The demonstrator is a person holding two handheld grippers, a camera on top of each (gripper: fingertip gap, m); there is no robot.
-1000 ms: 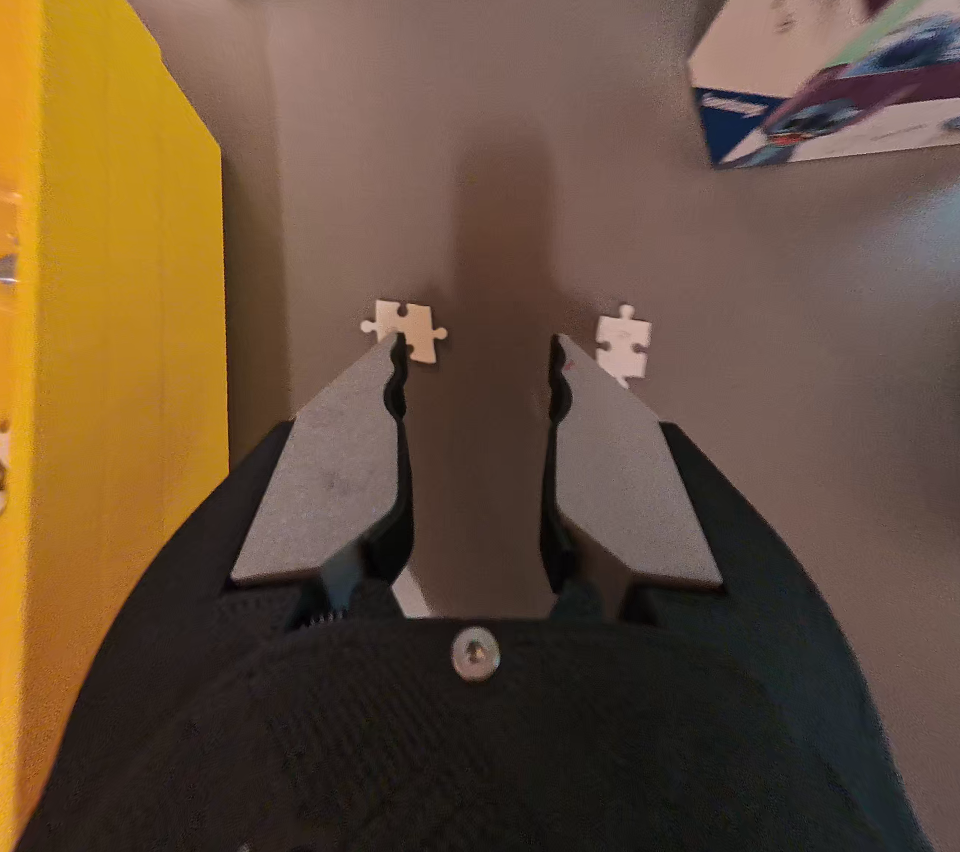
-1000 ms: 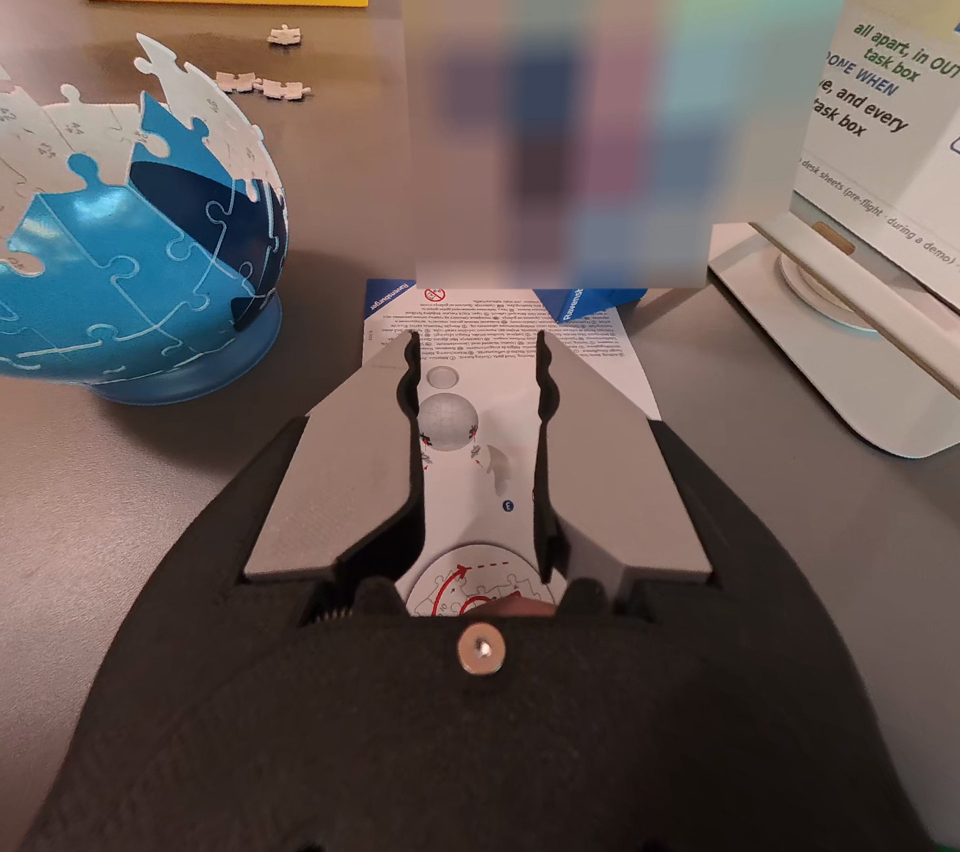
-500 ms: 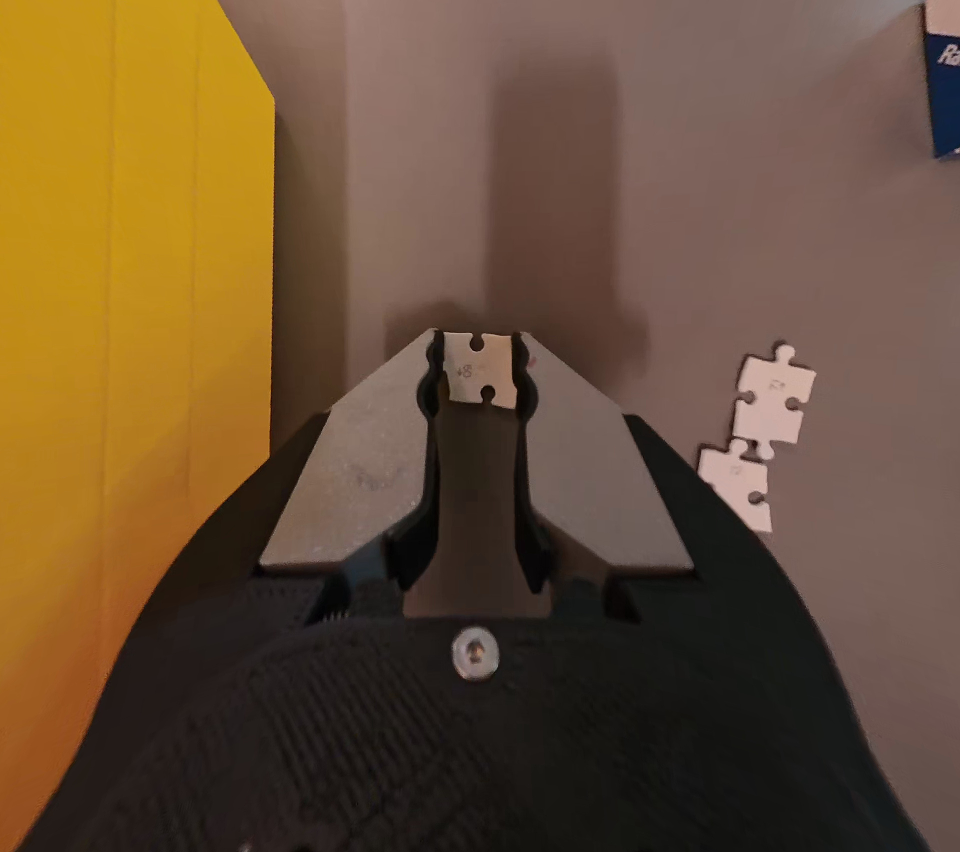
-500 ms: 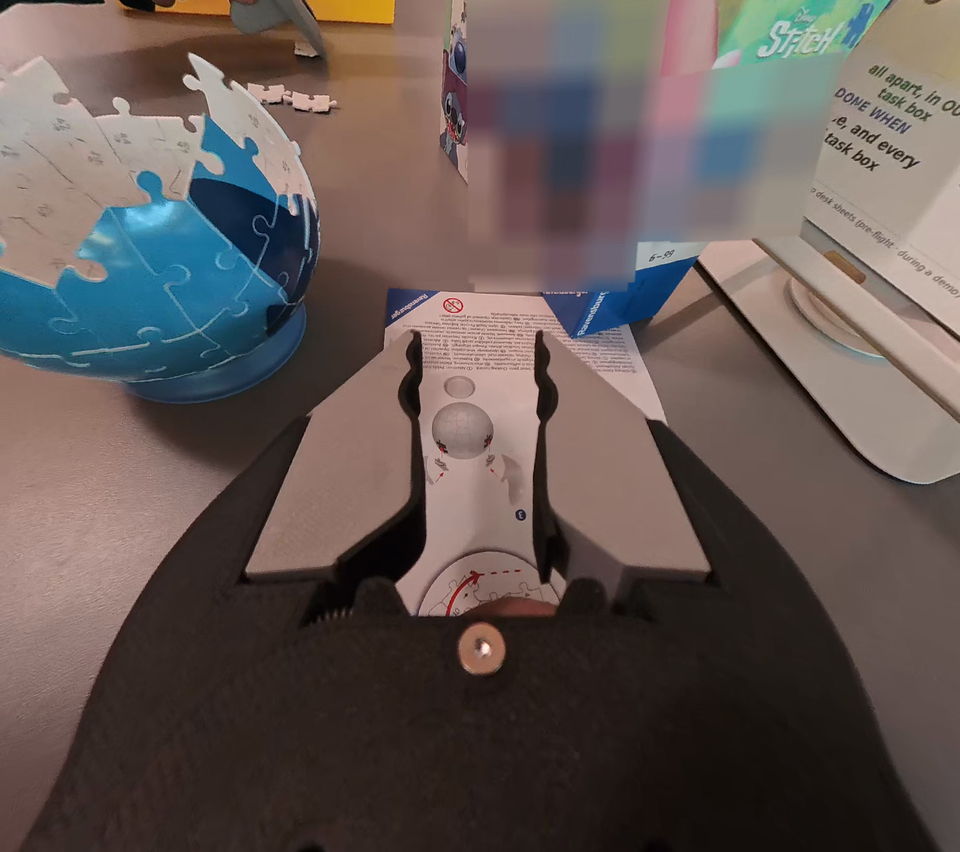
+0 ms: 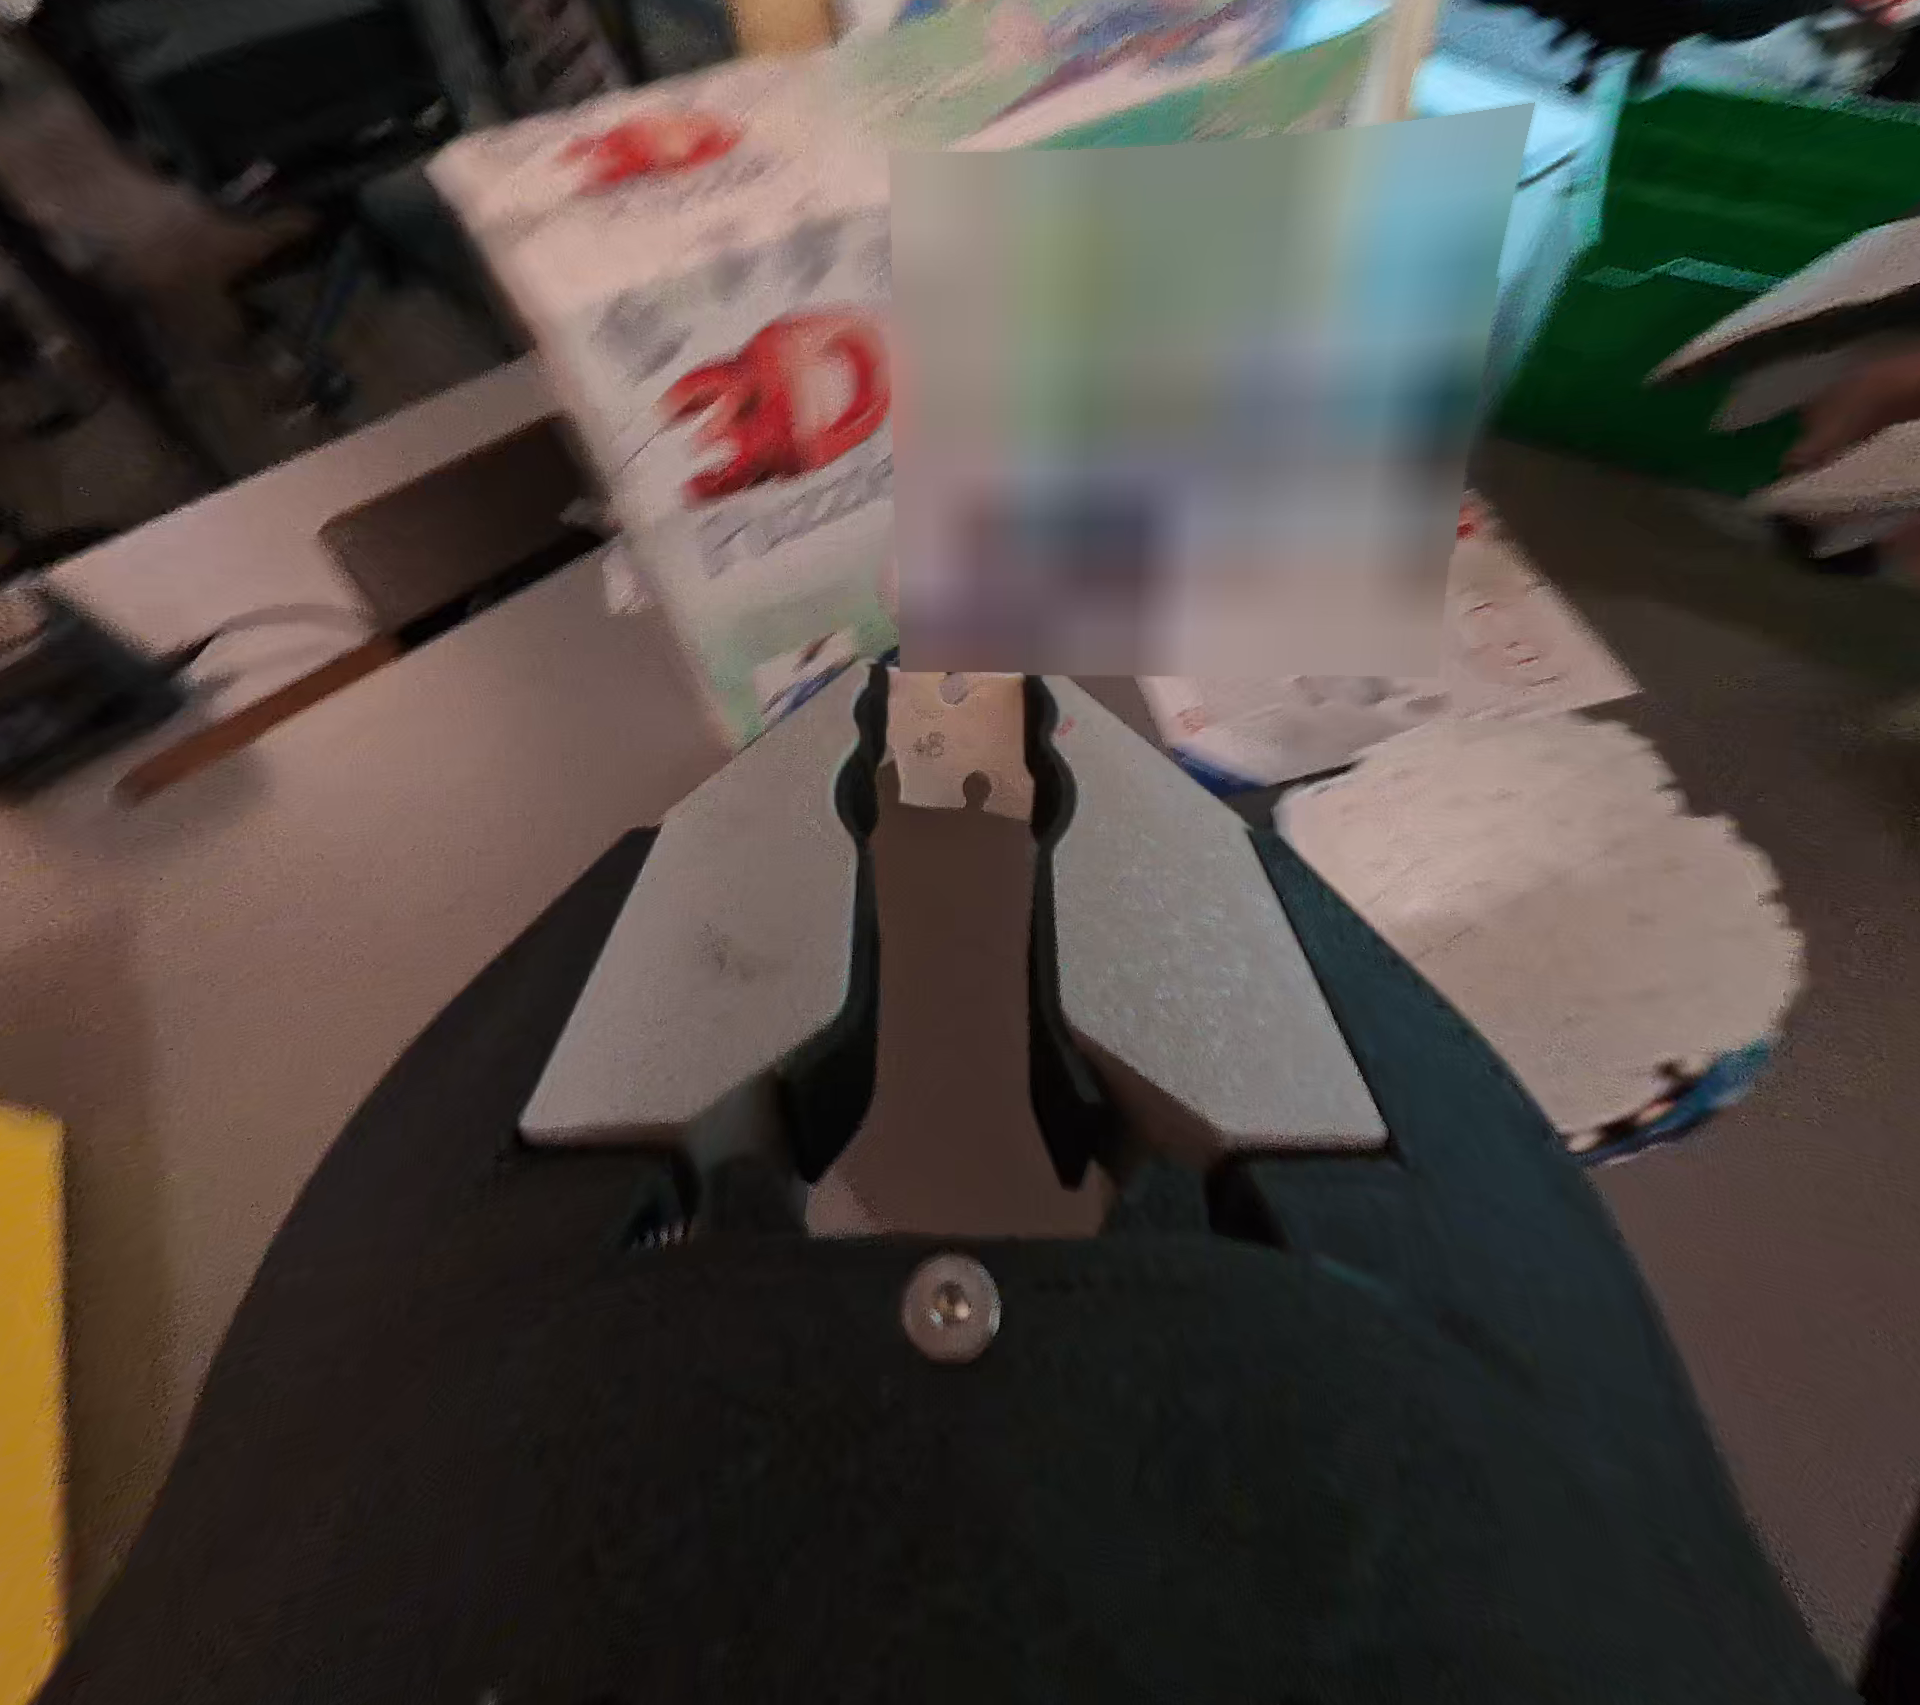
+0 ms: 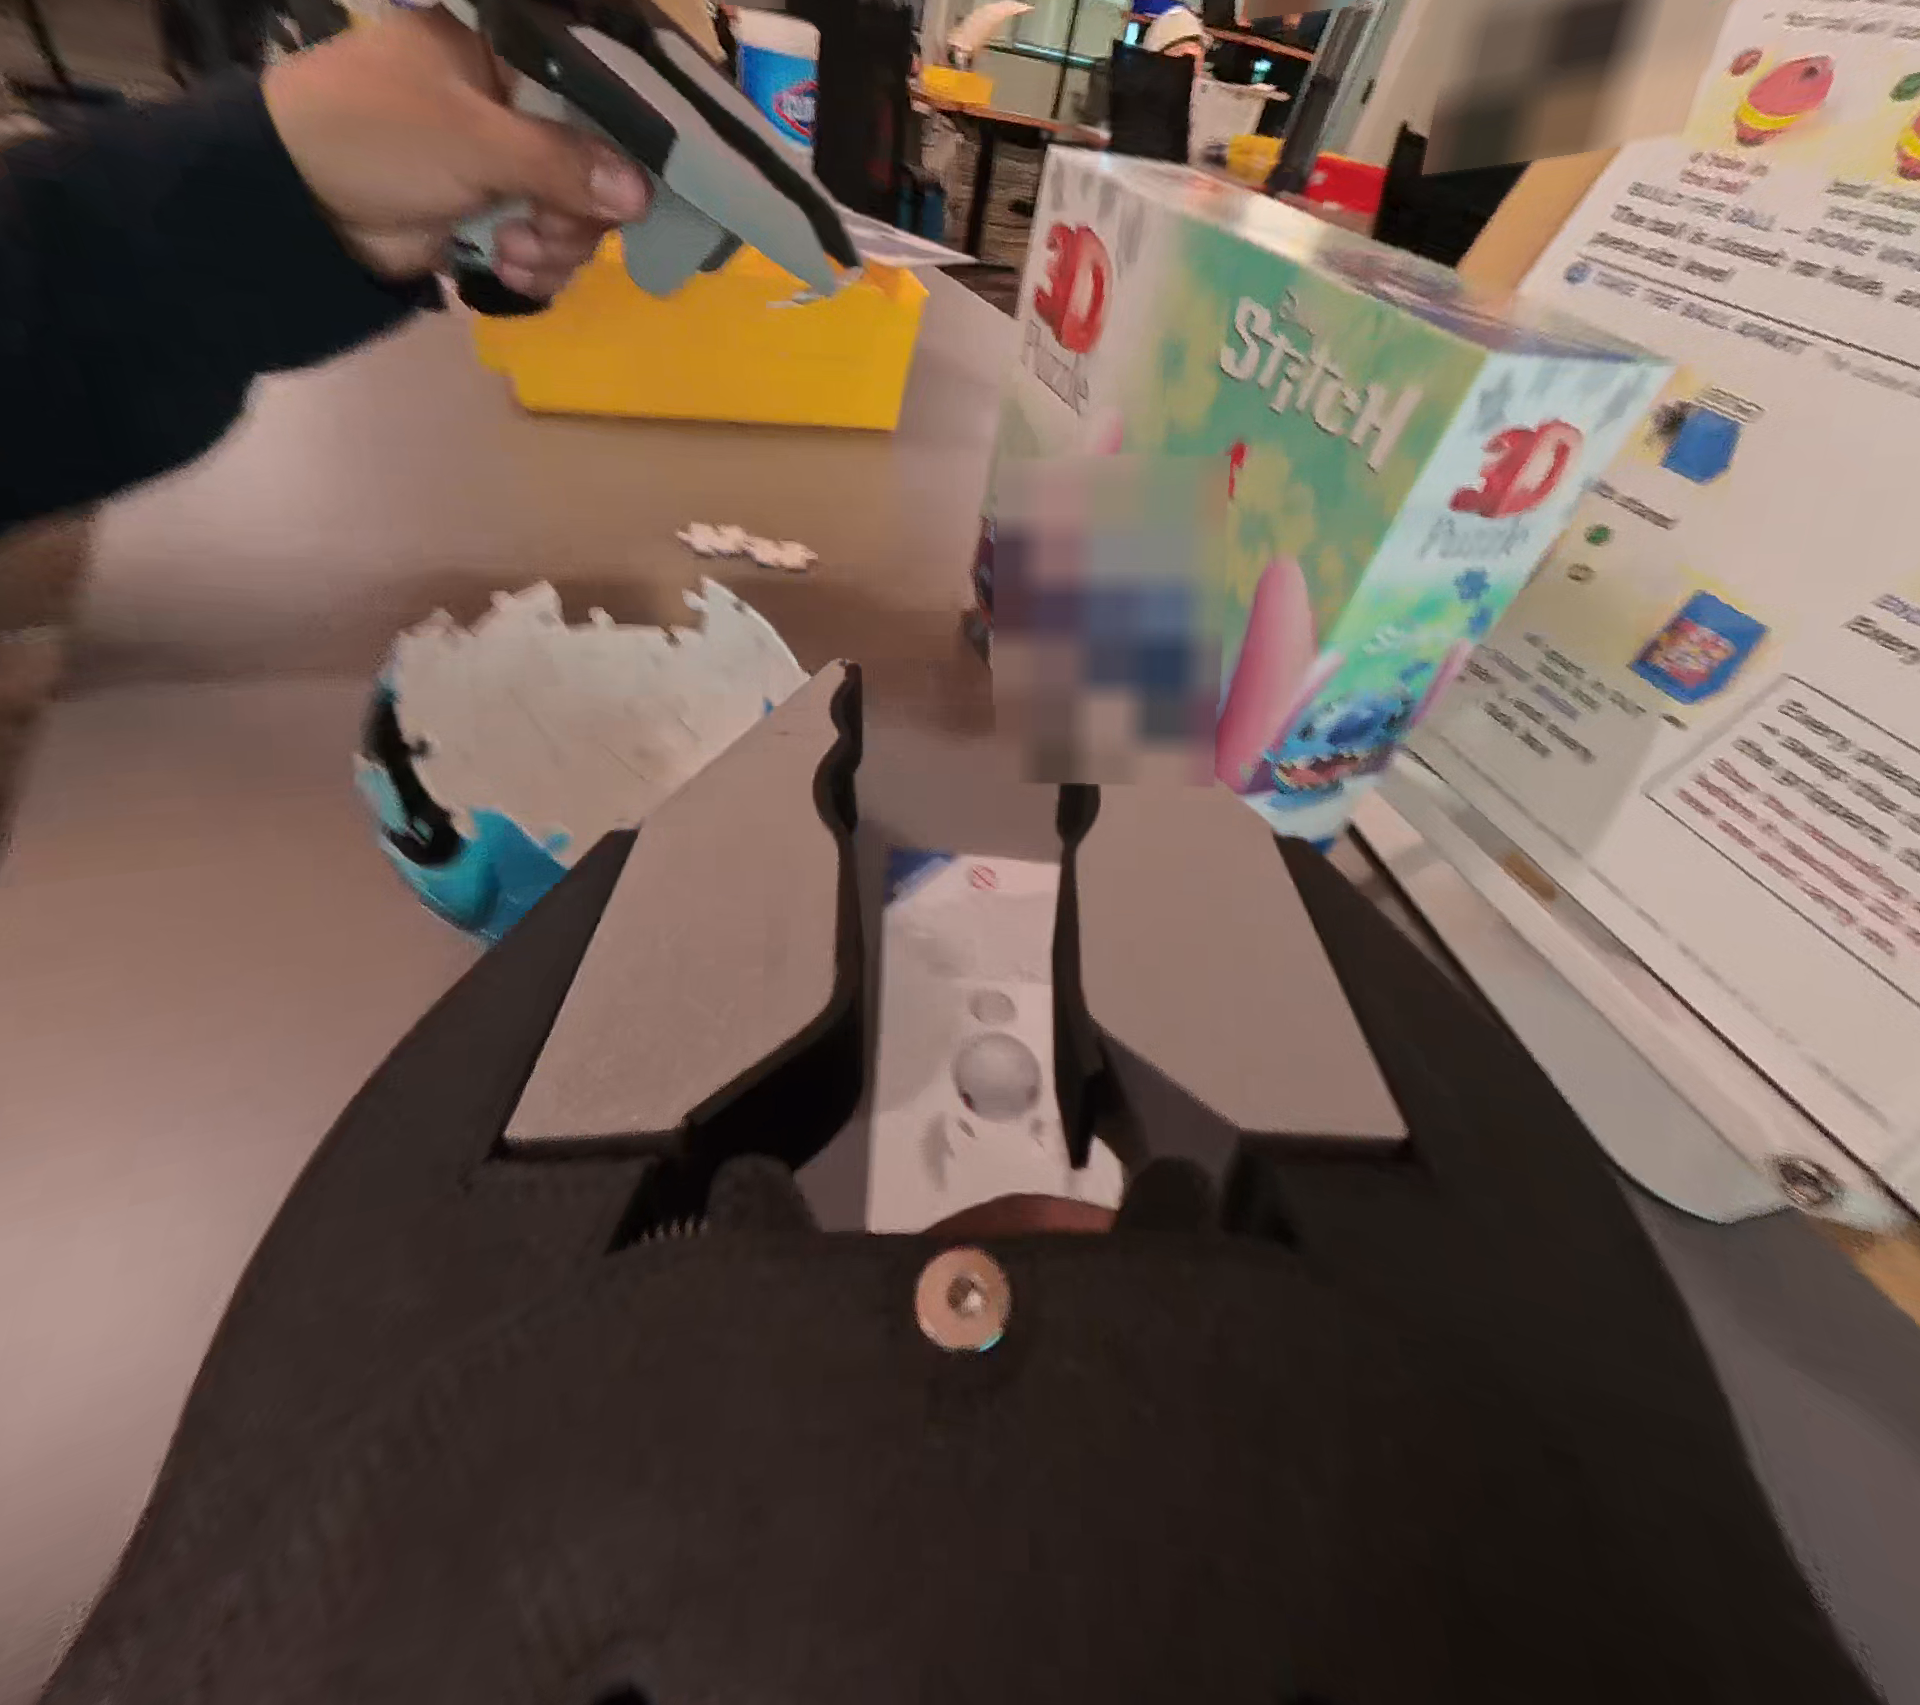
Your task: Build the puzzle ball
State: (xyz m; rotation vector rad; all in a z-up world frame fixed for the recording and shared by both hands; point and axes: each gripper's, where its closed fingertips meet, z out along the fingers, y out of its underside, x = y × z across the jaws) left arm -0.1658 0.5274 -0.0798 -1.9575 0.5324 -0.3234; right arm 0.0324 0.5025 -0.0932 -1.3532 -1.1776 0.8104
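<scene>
Left tongs [image 5: 951,746], clamped on 1 white puzzle piece [image 5: 961,756], should carry it level toward the half-built puzzle ball [image 5: 1527,917] at 3 o'clock, while the right tongs [image 6: 956,782] hang apart and empty above the tabletop [image 6: 208,980].

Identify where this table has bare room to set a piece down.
Bare table lies left of the puzzle ball and between it and the yellow bin, apart from loose pieces. Crowded right: puzzle box, instruction sheet, sign stand.
</scene>
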